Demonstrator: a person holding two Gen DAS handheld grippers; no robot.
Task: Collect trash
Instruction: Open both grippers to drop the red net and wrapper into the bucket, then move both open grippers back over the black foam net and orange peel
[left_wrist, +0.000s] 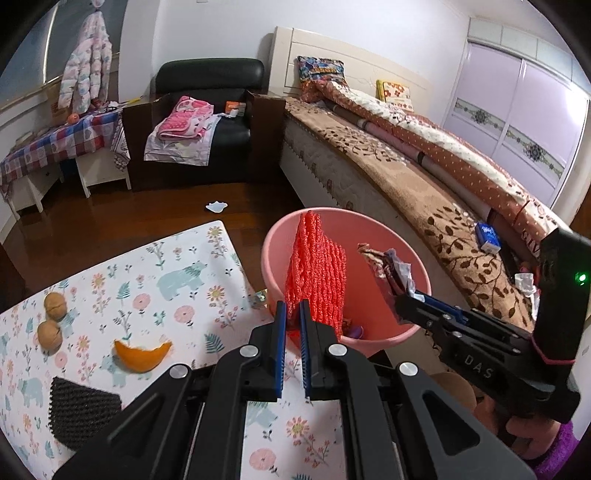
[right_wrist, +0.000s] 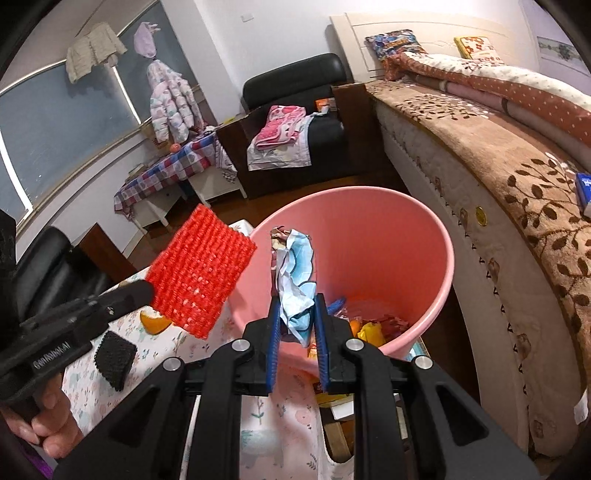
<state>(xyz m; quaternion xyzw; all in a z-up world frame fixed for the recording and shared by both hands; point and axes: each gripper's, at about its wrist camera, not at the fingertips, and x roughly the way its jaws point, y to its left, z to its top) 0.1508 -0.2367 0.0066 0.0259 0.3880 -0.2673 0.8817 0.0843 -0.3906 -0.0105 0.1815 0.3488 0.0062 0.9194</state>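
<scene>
Centrally, the pink bin (right_wrist: 373, 236) fills the middle of both views. Lower right in the left view, the right gripper (left_wrist: 400, 295), marked "DAS", grasps a crumpled wrapper (right_wrist: 295, 288) over it; the left gripper (left_wrist: 292, 314) pinches red foam netting (left_wrist: 317, 273) at the bin's near rim.

Trash at the pink bin

A red foam net sleeve (left_wrist: 316, 273) stands upright at frame centre, over the near rim of the pink bin (left_wrist: 275, 254); a crumpled blue-and-white wrapper (right_wrist: 295, 284) hangs above the bin's mouth. Lower left, on the floral tabletop, lie an orange peel (left_wrist: 142, 356), two walnuts (left_wrist: 51, 317) and a black foam net (left_wrist: 83, 410).
</scene>
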